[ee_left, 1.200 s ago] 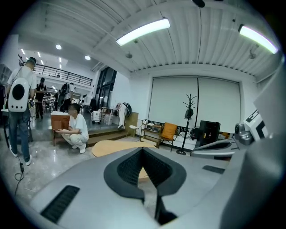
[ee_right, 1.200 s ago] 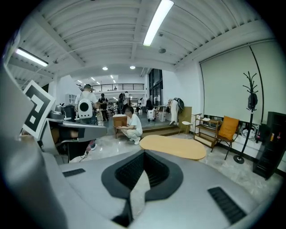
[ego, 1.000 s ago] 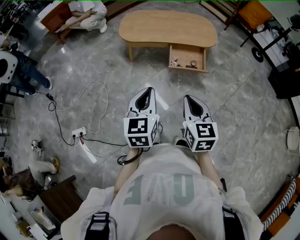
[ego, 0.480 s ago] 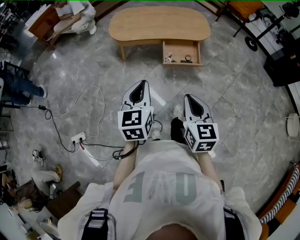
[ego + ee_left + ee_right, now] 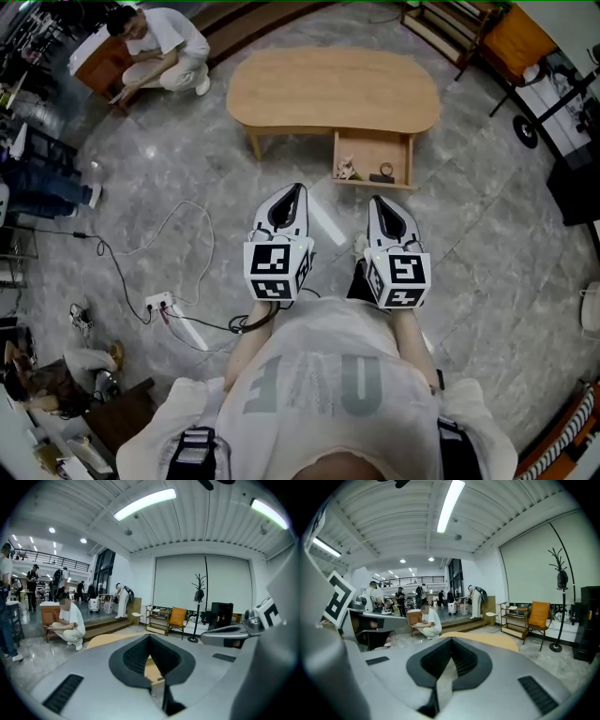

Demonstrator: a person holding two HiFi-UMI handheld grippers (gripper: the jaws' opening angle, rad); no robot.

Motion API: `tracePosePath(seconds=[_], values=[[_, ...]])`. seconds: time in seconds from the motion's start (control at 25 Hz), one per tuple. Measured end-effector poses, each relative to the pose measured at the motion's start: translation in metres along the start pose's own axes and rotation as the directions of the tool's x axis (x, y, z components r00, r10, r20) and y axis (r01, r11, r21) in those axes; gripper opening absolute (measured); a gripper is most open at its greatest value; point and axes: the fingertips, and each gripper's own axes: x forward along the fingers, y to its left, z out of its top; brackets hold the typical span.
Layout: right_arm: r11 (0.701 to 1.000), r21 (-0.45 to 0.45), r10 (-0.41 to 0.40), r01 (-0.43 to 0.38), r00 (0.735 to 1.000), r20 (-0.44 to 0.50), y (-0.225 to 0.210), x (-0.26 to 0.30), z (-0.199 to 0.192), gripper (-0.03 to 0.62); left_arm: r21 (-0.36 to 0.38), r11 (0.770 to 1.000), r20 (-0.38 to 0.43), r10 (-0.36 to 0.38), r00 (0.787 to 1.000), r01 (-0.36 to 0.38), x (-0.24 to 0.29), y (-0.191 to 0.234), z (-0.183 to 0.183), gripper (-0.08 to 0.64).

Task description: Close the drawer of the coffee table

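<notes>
The light wooden coffee table (image 5: pixel 333 86) stands ahead on the grey stone floor. Its drawer (image 5: pixel 373 150) is pulled out toward me on the right side, with a few small items inside. My left gripper (image 5: pixel 296 189) and right gripper (image 5: pixel 379 201) are held side by side in front of my chest, pointing at the table and well short of the drawer. Both are shut and hold nothing. In the left gripper view the tabletop (image 5: pixel 104 640) shows past the left gripper (image 5: pixel 150 637). The right gripper view has the tabletop (image 5: pixel 487 641) beyond the right gripper (image 5: pixel 451 640).
A person (image 5: pixel 161 42) crouches by a wooden cabinet at the far left. A power strip (image 5: pixel 157 302) with cables lies on the floor to my left. A shelf and an orange chair (image 5: pixel 518 33) stand at the far right, beside dark equipment (image 5: pixel 577 183).
I have stepped closer to the table, so the open drawer now lies nearer in the head view. Both grippers moved forward together and stayed shut.
</notes>
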Motion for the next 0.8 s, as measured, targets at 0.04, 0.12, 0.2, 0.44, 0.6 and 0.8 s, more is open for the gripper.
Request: tracePosePath(seconds=[0.04,0.12,0.2,0.44,0.6,0.8], values=[[1.000,-0.005,0.017,-0.017,1.000,-0.004,-0.014,0.015,0.006,0.006,0.001,1.000,0.012,0.012,1.000,-0.012,0.018,-0.001,0.010,0.008],[0.998,-0.017,0.056,-0.056,0.998,-0.015,-0.039,0.046,0.020,0.006,-0.006,0.999,0.036,0.041,0.999,-0.041,0.053,-0.002,0.030,0.008],[0.995,-0.025,0.092,-0.093,0.995,-0.031,-0.061,0.071,0.033,0.006,-0.020,0.998,0.041,0.061,0.997,-0.061,0.085,-0.005,0.046,0.008],[0.982,-0.063,0.177,-0.180,0.983,-0.044,-0.112,0.125,0.072,0.006,-0.069,0.995,0.044,0.075,0.996,-0.072,0.154,-0.022,0.082,0.008],[0.980,-0.058,0.190,-0.191,0.982,-0.020,-0.125,0.147,0.090,0.006,-0.067,0.994,0.048,0.088,0.995,-0.084,0.177,-0.017,0.093,0.008],[0.980,-0.054,0.191,-0.190,0.981,0.014,-0.121,0.161,0.107,0.006,-0.037,0.992,0.081,0.120,0.989,-0.117,0.191,0.004,0.114,0.008]])
